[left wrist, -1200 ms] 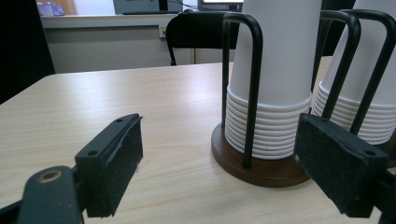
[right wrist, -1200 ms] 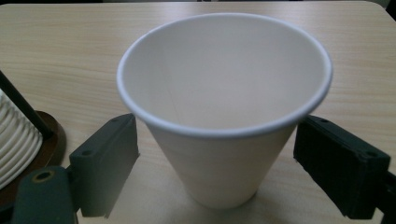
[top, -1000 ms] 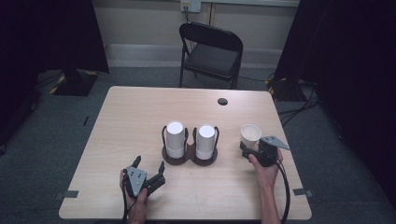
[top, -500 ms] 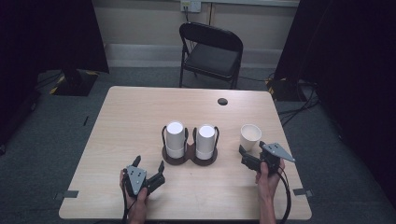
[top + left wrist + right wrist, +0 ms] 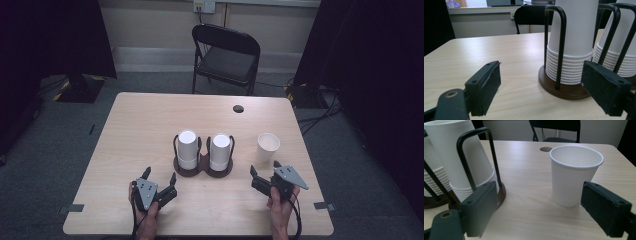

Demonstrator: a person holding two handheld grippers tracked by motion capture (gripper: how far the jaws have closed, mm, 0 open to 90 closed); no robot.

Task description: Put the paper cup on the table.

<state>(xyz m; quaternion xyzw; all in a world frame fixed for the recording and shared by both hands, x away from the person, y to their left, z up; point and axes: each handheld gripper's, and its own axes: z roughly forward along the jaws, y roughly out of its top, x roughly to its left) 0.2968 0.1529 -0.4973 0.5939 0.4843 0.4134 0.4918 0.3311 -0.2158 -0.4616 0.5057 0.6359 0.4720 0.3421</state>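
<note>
A dark wooden holder (image 5: 204, 171) with black wire loops carries two stacks of upside-down white paper cups, the left stack (image 5: 187, 149) and the right stack (image 5: 220, 151). One white paper cup (image 5: 268, 146) stands upright and alone to their right. My right gripper (image 5: 264, 168) is open just in front of this cup, apart from it; in the right gripper view the cup (image 5: 574, 175) stands beyond the open right gripper (image 5: 539, 207). My left gripper (image 5: 160, 174) is open in front of the holder, and the left gripper view has the near stack (image 5: 574, 37) ahead of the open left gripper (image 5: 541, 85).
The light wooden table (image 5: 150, 120) has a round cable hole (image 5: 238, 108) near its far edge. A black folding chair (image 5: 225, 55) stands behind the table. Cables (image 5: 320, 107) lie on the floor at the right.
My right gripper has drawn back from the single cup toward the table's front edge, and the cup stays standing. The left gripper has not moved.
</note>
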